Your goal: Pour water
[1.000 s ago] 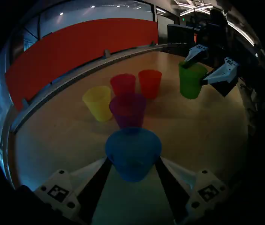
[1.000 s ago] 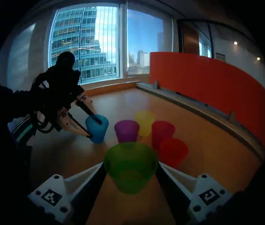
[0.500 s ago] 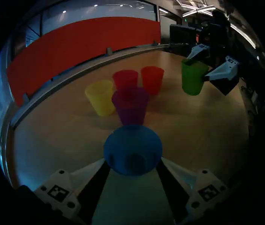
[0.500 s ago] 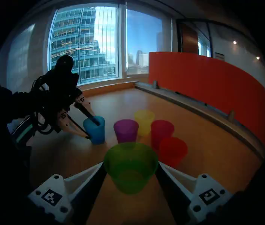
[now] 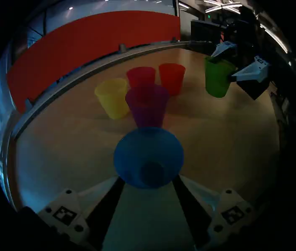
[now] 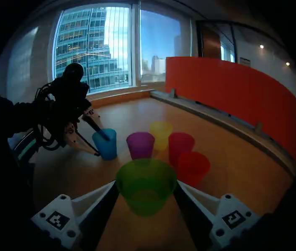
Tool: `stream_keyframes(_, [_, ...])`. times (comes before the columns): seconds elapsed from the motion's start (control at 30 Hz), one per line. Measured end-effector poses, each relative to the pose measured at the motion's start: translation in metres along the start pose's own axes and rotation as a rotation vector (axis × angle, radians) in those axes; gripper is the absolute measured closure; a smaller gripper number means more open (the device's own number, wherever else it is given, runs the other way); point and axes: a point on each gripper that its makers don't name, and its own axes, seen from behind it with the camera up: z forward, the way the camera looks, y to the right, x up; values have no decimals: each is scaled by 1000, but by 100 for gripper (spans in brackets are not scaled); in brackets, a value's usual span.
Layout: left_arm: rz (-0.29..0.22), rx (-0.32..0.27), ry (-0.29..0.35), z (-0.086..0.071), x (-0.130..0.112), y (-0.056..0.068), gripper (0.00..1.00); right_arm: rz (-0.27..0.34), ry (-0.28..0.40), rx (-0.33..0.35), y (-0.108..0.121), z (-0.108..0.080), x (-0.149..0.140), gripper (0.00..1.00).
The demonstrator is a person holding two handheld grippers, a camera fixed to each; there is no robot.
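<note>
My left gripper [image 5: 149, 178] is shut on a blue cup [image 5: 148, 157], tilted forward so its mouth faces away toward a purple cup [image 5: 147, 105]. From the right gripper view that blue cup [image 6: 105, 143] hangs beside the left gripper [image 6: 90, 140], held by a dark hand. My right gripper [image 6: 146, 193] is shut on a green cup [image 6: 146, 185], roughly upright above the table. In the left gripper view the green cup [image 5: 217, 77] sits far right in the right gripper [image 5: 231, 71].
On the wooden table [image 5: 214, 138] stand a yellow cup [image 5: 112, 98], a crimson cup [image 5: 141, 77] and a red cup [image 5: 171, 78]. An orange wall panel [image 5: 85, 37] and a rail run along the far edge. Large windows [image 6: 97, 50] lie behind the left gripper.
The blue cup has tipped further forward in my left gripper and lifted. The green cup has risen slightly with my right gripper.
</note>
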Motion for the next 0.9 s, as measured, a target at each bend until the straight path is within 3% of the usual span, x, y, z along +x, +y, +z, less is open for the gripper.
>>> stream_keyframes(0.47, [-19,-10,-15,-18,-17,6,18,17,-12,-6,3,8,-12,9])
stream_keyframes(0.9, [-33,15,5,-32,-21,2,18,33,-43,-15,4,19,-34,9])
